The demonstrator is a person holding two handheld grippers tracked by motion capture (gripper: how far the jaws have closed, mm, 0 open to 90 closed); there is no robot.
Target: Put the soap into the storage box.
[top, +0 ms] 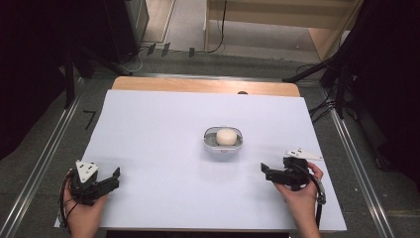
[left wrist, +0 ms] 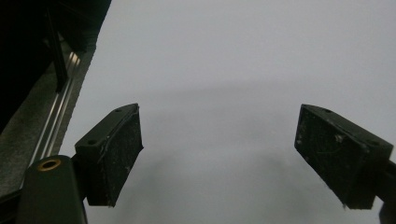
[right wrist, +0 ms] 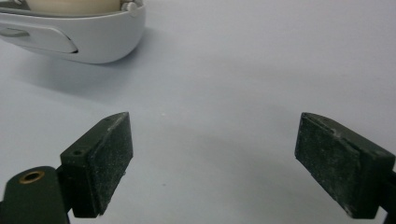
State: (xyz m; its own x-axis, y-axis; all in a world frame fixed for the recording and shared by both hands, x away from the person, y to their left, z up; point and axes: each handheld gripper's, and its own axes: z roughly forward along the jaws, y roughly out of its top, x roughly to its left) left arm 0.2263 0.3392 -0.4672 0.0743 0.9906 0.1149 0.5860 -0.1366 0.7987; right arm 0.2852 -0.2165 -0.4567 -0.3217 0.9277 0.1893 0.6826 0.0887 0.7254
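Table (top: 148,148), white sheet on top, 1x. White dish (top: 223,139) near centre-right of sheet, rounded-rectangular, long axis across the table; 1x. Holds 1 cream round lump (top: 226,136), sitting mid-dish. Left gripper (top: 117,174) near front-left corner, pointing right and away, jaws wide, nothing btwn. Right gripper (top: 264,170) front-right, pointing left, dish ahead of it and apart; jaws wide, empty.
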